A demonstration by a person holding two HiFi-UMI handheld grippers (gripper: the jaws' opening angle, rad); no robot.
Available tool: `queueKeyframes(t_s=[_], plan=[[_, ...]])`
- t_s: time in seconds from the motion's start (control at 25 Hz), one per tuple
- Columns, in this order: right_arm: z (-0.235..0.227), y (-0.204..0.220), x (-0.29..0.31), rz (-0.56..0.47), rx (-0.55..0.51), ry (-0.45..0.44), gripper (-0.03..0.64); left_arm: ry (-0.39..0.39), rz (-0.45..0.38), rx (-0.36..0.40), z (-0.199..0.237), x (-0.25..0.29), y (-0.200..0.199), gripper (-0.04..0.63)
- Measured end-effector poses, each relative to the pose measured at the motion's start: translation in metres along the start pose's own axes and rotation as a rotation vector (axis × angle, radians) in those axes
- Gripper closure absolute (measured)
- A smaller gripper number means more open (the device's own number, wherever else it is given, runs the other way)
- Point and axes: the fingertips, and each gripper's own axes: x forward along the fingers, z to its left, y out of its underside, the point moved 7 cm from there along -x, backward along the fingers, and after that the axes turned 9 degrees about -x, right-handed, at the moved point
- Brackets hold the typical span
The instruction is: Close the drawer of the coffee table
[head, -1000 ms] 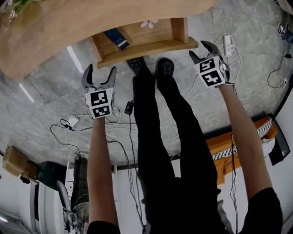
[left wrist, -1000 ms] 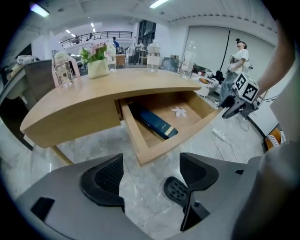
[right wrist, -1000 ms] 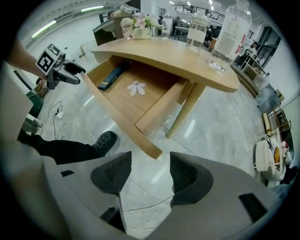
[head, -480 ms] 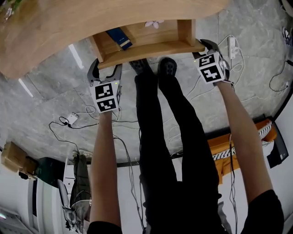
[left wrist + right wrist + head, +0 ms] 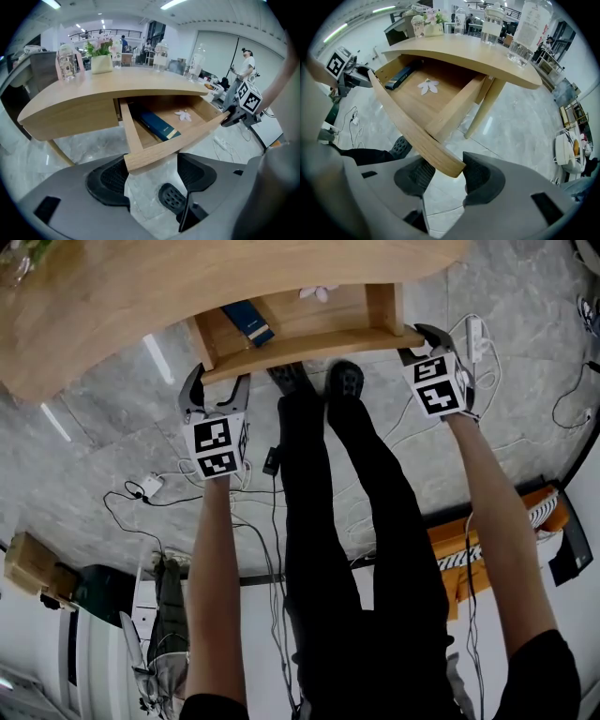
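Observation:
The coffee table's drawer [image 5: 309, 341] stands pulled out, its curved wooden front facing me. A blue book [image 5: 248, 322] and a white flower [image 5: 317, 293] lie inside. My left gripper [image 5: 216, 382] is at the front's left end. In the left gripper view that corner [image 5: 133, 161] sits between the closing jaws beside the left pad [image 5: 110, 180], and the other pad stands apart. My right gripper [image 5: 429, 337] is at the right end. In the right gripper view the front's right corner [image 5: 450, 166] lies between its closing jaws, close to both pads.
The person's dark legs and shoes [image 5: 342, 381] stand on the grey stone floor under the drawer. Cables and a small adapter [image 5: 150, 488] lie on the floor at left, a power strip [image 5: 466, 331] at right. Bottles [image 5: 525, 28] and a flower pot [image 5: 101, 58] stand on the tabletop.
Both grippers have moved forward from beside the drawer onto the two ends of its front. The drawer itself has not visibly slid.

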Motion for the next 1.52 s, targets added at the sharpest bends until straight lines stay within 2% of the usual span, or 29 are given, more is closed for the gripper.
queueKeyframes(t_s=[0.28,0.84,1.52], plan=[[-0.005,-0.006,-0.006,-0.003,0.01,0.029,0.434,-0.008,-0.015,0.009,0.0,-0.003,-0.011,0.261],[-0.05,-0.053,0.004,-0.065,0.019,0.102,0.434,-0.006,-0.088,0.051,0.03,0.026,-0.076,0.265],[-0.072,-0.063,0.013,-0.091,0.01,0.139,0.434,-0.018,-0.11,0.025,0.031,0.041,-0.09,0.268]])
